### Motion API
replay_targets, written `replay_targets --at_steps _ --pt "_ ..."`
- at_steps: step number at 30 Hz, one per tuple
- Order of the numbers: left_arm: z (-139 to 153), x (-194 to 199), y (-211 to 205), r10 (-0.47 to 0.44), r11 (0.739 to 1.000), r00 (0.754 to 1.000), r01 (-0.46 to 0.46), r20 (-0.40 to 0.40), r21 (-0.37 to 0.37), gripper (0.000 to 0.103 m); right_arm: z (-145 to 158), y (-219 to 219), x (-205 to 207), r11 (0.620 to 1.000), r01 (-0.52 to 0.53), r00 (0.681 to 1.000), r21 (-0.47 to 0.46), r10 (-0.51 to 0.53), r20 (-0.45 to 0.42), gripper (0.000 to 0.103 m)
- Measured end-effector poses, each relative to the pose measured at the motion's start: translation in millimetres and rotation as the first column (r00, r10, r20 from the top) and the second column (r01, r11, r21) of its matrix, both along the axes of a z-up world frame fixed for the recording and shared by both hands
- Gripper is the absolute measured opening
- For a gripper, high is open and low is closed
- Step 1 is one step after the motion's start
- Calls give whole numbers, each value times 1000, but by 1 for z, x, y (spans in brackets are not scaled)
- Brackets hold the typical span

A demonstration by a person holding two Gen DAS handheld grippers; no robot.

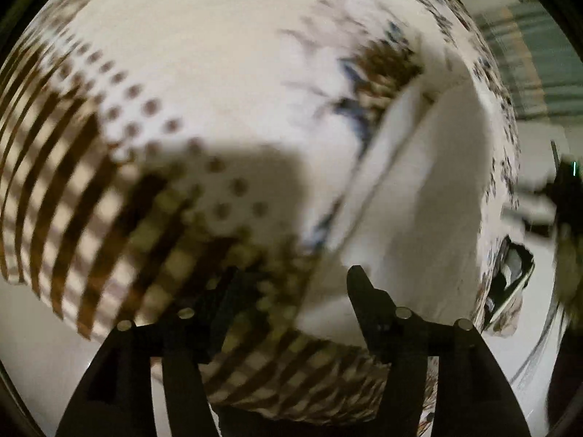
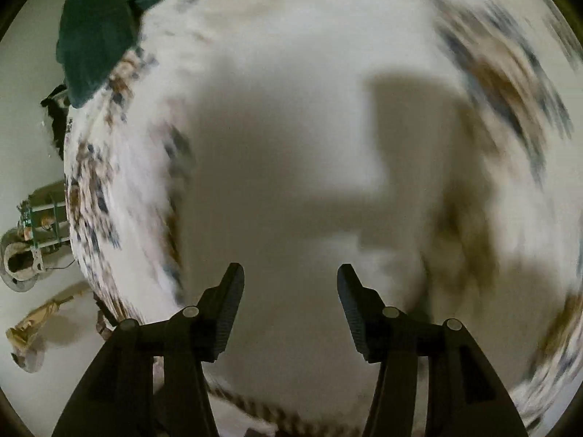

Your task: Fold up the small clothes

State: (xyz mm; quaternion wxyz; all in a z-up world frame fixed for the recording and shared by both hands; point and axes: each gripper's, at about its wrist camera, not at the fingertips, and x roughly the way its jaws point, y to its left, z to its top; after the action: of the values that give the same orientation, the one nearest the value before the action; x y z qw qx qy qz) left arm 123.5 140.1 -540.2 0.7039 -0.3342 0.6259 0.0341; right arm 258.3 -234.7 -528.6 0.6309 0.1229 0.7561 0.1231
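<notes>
Two grippers hung over the patterned bed cover, both with jaws parted and nothing between them — your left gripper stood just above the white garment, which lay folded on the cover near its right edge; your right gripper faced plain pale cloth too blurred for me to name. A dark green garment lay at the cover's far corner. You risked snagging the bed cover along with the garment if the fingers closed low — the two fabrics touched and looked alike. No container showed in either view.
</notes>
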Motion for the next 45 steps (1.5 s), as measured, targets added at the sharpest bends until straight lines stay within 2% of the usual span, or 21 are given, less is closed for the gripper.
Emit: replay_targets --at_steps 3,6,11,14,15,16,17,19,21,24,28,29,30,33,36,38,41,45 --pt "-4 17 -16 -48 998 999 48 -2 35 58 -34 -43 -76 996 93 989 19 -90 -122 55" --pt "-8 27 -29 -73 995 996 76 -46 69 57 -79 -62 -144 969 226 944 97 -193 -267 55" --pt "-1 20 -32 -82 988 993 92 -80 127 57 -111 -54 -196 938 302 929 171 -249 -275 55" --pt "0 20 -37 -99 982 991 113 -93 154 57 -124 -58 -215 869 444 875 219 -367 -316 55" --pt "0 21 -37 -102 981 991 116 -90 159 57 -125 -63 -221 836 498 851 231 -419 -316 45" --pt "0 23 -41 -104 980 991 116 -87 160 57 -126 -67 -226 816 529 835 232 -453 -311 18" --pt "0 25 -42 -105 980 991 118 -82 162 57 -127 -70 -230 801 552 823 232 -478 -308 6" --pt "-2 31 -48 -105 981 992 115 -72 158 58 -126 -78 -242 788 581 804 205 -516 -295 4" --pt "-4 36 -52 -104 982 992 113 -68 150 58 -120 -79 -258 809 565 812 163 -508 -288 4" --pt "-8 41 -56 -112 984 992 120 -63 134 57 -111 -74 -289 860 494 849 125 -447 -280 3" --pt "-11 44 -64 -149 974 987 156 -57 162 55 -103 -57 -317 891 444 871 96 -405 -278 2" --pt "-7 44 -66 -161 970 986 166 -37 180 38 -100 -55 -318 894 438 875 94 -399 -275 2" --pt "-2 44 -67 -175 965 984 176 -23 192 1 -99 -49 -322 899 426 881 99 -387 -273 2" --pt "17 40 -65 -165 963 986 154 29 223 2 -92 -36 -320 925 367 909 94 -335 -249 2" --pt "47 25 -51 -115 972 990 95 86 214 2 -88 -38 -326 948 311 929 65 -289 -229 2" --pt "59 17 -42 -86 978 991 64 103 198 2 -92 -29 -317 947 317 926 54 -297 -232 2" --pt "49 7 -40 -90 980 994 78 59 183 2 -93 -27 -321 952 304 928 49 -284 -243 2" --pt "9 -3 -38 -109 974 994 112 -24 198 2 -96 -16 -331 969 248 938 23 -234 -255 2"
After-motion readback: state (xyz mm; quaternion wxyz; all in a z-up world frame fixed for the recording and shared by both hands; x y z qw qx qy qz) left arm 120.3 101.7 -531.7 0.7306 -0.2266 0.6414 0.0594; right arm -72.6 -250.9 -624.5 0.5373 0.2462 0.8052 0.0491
